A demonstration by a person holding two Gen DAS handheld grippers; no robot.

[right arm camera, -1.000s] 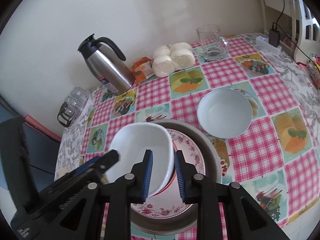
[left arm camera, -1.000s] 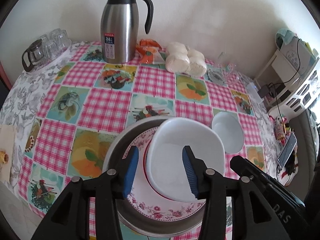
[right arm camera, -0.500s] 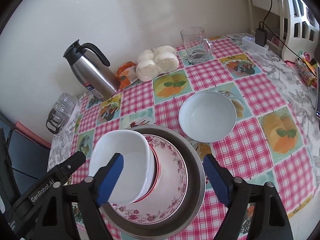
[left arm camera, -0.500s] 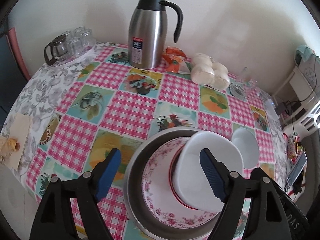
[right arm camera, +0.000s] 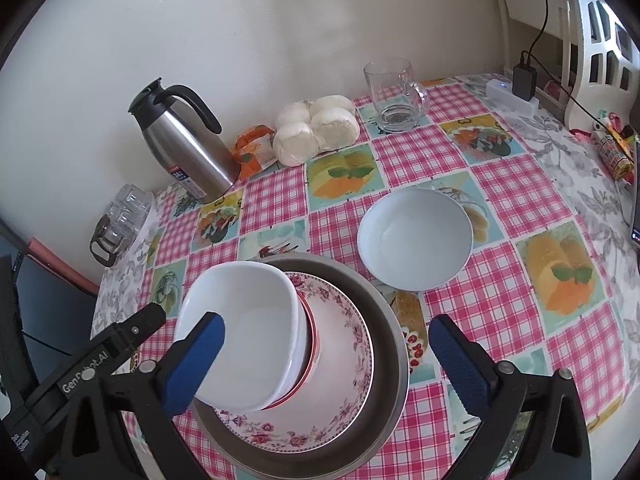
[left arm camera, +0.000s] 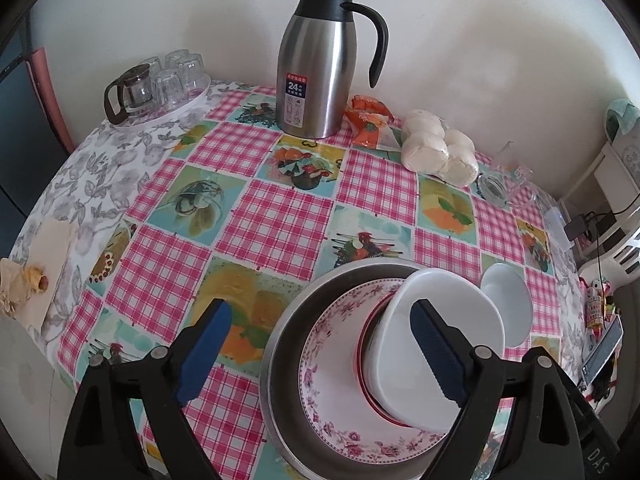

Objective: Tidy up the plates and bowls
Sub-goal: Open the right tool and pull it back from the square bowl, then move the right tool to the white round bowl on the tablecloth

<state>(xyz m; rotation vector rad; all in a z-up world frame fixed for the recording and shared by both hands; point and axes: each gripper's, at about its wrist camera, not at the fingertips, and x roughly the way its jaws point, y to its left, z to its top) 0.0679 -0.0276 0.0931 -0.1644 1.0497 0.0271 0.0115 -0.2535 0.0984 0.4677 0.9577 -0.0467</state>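
A white square bowl [left arm camera: 448, 344] [right arm camera: 248, 332] rests on a red-rimmed dish inside a floral plate [left arm camera: 332, 392] [right arm camera: 344, 380], all stacked in a metal basin [left arm camera: 280, 368] [right arm camera: 392, 344]. A round white bowl [right arm camera: 416, 236] [left arm camera: 508, 300] stands alone on the cloth to the stack's right. My left gripper [left arm camera: 320, 354] is open and empty, above the stack's left side. My right gripper [right arm camera: 328, 364] is open and empty, straddling the stack from the near side.
A steel thermos jug [left arm camera: 320, 64] stands at the back by the wall, with an orange packet [left arm camera: 368, 120] and bagged buns [left arm camera: 440, 152] beside it. A tray of glasses [left arm camera: 160, 88] is back left. A glass mug [right arm camera: 396, 96] is back right, near a power strip [right arm camera: 508, 92].
Both grippers have opened wide and pulled back from the white square bowl, which now sits free on the stack. Both cameras have risen and moved away.
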